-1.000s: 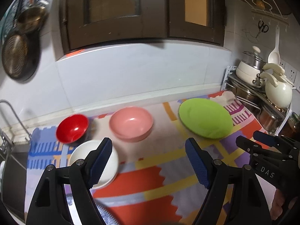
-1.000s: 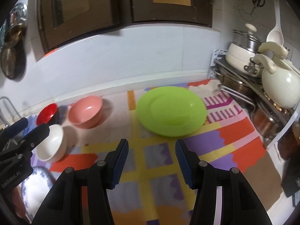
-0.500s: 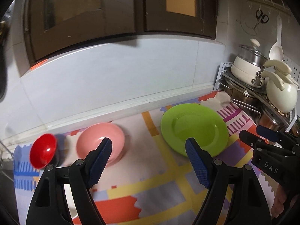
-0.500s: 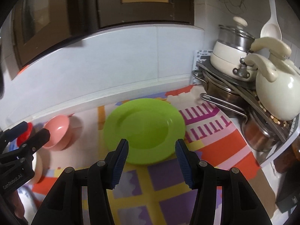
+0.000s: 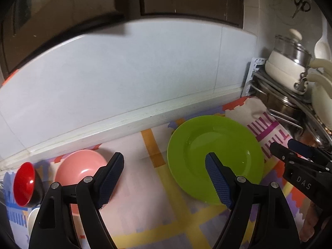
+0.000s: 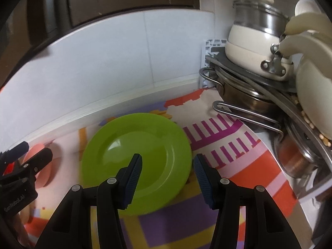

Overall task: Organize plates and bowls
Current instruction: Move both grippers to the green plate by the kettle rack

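Note:
A lime green plate lies flat on the patterned mat. My right gripper hangs open just over its right rim, the rim running between the fingers. My left gripper is open above the mat, between the plate and a pink bowl. A tilted red bowl sits at far left, and a white bowl's edge shows below it. In the left wrist view the right gripper shows at the plate's right side. Nothing is held.
A rack at the right holds a cream lidded pot, steel pans and a cream kettle. A white tiled wall and ledge run behind the mat. Dark cabinets hang above.
Both grippers have swung right and moved closer to the green plate. The white bowl has nearly left the left wrist view, and the plate now fills more of both views.

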Demonstrator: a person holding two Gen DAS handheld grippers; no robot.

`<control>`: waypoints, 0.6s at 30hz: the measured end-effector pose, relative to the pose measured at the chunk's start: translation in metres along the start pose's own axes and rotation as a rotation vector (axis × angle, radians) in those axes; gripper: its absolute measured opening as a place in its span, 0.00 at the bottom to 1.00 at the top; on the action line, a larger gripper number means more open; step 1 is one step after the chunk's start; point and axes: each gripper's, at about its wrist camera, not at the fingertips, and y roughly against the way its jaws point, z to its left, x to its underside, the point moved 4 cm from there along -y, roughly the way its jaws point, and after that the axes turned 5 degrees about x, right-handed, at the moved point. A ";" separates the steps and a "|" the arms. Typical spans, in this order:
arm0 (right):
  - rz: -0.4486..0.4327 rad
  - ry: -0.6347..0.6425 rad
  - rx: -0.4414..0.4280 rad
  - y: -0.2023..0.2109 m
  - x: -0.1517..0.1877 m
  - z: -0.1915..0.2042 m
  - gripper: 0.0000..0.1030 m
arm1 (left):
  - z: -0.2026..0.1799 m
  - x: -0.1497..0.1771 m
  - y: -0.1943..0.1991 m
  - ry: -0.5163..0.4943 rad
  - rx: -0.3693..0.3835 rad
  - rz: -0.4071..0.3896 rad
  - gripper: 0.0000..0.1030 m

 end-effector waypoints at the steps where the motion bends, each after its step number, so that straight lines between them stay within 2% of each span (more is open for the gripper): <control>1: 0.004 0.000 0.002 -0.006 -0.001 -0.001 0.52 | -0.001 -0.001 -0.008 0.002 -0.002 0.009 0.78; 11: 0.055 0.014 0.024 -0.062 -0.003 -0.009 0.52 | 0.001 0.008 -0.078 0.020 -0.018 0.109 0.78; 18: 0.099 0.020 0.028 -0.089 0.001 -0.012 0.52 | 0.001 0.014 -0.109 0.016 -0.020 0.145 0.77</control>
